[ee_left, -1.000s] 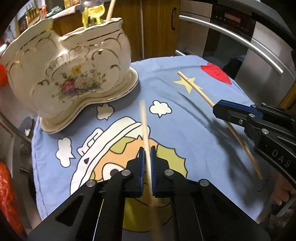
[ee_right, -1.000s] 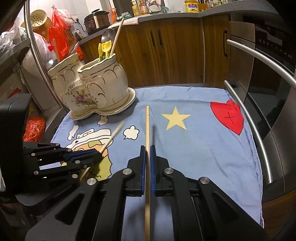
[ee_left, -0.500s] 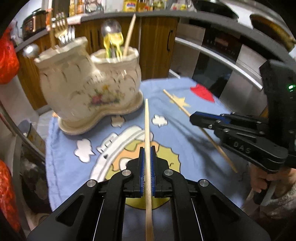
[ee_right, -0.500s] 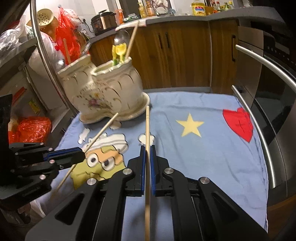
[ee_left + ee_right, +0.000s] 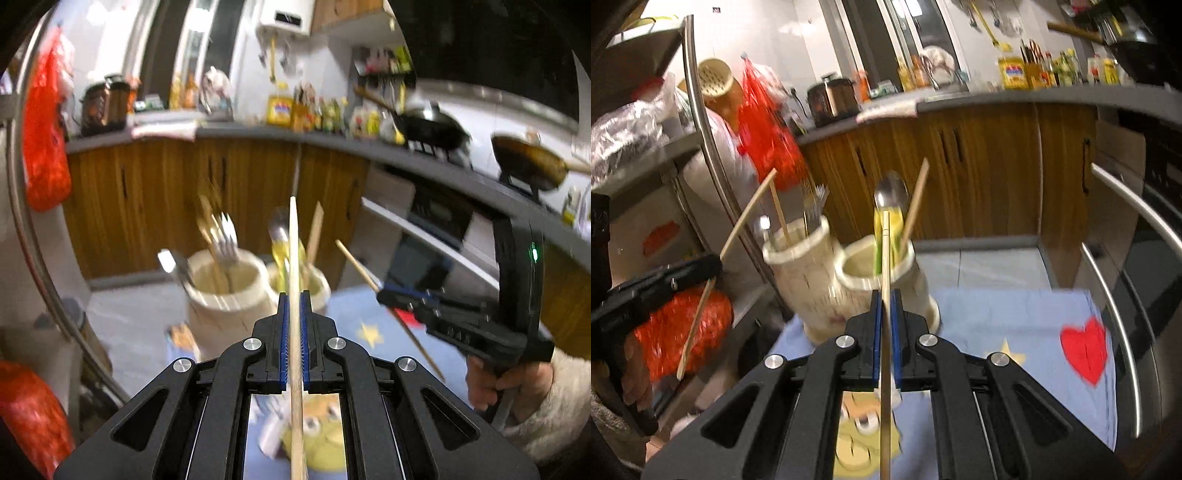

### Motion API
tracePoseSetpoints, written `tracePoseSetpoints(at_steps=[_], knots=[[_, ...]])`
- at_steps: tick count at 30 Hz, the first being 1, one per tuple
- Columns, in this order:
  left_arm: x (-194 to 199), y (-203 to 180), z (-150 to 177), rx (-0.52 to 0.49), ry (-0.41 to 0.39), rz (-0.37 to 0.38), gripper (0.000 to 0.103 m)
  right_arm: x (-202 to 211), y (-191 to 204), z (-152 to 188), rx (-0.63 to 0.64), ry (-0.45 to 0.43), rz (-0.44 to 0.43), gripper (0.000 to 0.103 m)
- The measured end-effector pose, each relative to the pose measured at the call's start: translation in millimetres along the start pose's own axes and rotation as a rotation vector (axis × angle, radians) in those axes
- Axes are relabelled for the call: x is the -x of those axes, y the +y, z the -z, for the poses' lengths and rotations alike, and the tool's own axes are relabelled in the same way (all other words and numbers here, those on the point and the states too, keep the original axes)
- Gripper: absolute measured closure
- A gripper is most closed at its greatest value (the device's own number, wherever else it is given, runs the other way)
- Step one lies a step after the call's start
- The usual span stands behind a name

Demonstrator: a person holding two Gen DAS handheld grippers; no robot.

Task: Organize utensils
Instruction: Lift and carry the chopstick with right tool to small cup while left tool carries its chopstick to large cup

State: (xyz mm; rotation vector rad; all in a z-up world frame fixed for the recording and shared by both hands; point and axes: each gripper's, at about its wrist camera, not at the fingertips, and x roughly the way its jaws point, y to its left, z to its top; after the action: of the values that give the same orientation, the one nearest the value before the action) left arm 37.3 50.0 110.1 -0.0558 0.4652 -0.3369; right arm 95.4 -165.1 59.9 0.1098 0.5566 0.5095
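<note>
My left gripper [image 5: 294,295] is shut on a wooden chopstick [image 5: 293,251] that points up and forward, held in the air above the blue cloth. My right gripper [image 5: 885,293] is shut on a second wooden chopstick [image 5: 885,254], also raised. Ahead stands the cream two-cup ceramic holder [image 5: 225,295], also in the right wrist view [image 5: 809,280]. Its left cup holds forks [image 5: 223,236]; its right cup [image 5: 875,273] holds a spoon [image 5: 892,194], a yellow utensil and a wooden stick. The right gripper shows in the left wrist view [image 5: 384,295], the left gripper in the right wrist view [image 5: 716,264].
The blue cartoon cloth [image 5: 1015,325] covers the table. Oven handles [image 5: 1115,295] run along the right. Red bags [image 5: 683,328] and a metal rack [image 5: 701,122] stand at the left. Wooden cabinets [image 5: 147,199] and a cluttered counter lie behind.
Both grippers have risen and tilted up with their chopsticks, off the cloth. The holder now appears lower and farther, seen from above its rims.
</note>
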Motion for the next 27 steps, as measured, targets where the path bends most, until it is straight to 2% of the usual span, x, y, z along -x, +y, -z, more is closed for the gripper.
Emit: tracePoseSetpoints(at_steps=[6, 13, 20, 27], knots=[[-20.0, 34.3, -41.6, 0.091, -0.104, 0.016, 0.097, -21.4, 4.3, -43.7, -0.026, -0.118, -0.053, 0.098], [-50.0, 50.0, -51.8, 0.149, -0.215, 0.032, 0.097, -53.9, -1.3, -73.4, -0.074, -0.256, -0.123, 0.098], [-77.4, 46.5, -49.2, 0.111, -0.261, -0.034, 0.097, -82.2, 2.9, -75.1, -0.050, -0.326, -0.106, 0.098], [-84.6, 46.2, -39.2, 0.080, -0.322, -0.083, 0.097, -95.0, 4.0, -65.8, -0.023, -0.391, -0.052, 0.098]])
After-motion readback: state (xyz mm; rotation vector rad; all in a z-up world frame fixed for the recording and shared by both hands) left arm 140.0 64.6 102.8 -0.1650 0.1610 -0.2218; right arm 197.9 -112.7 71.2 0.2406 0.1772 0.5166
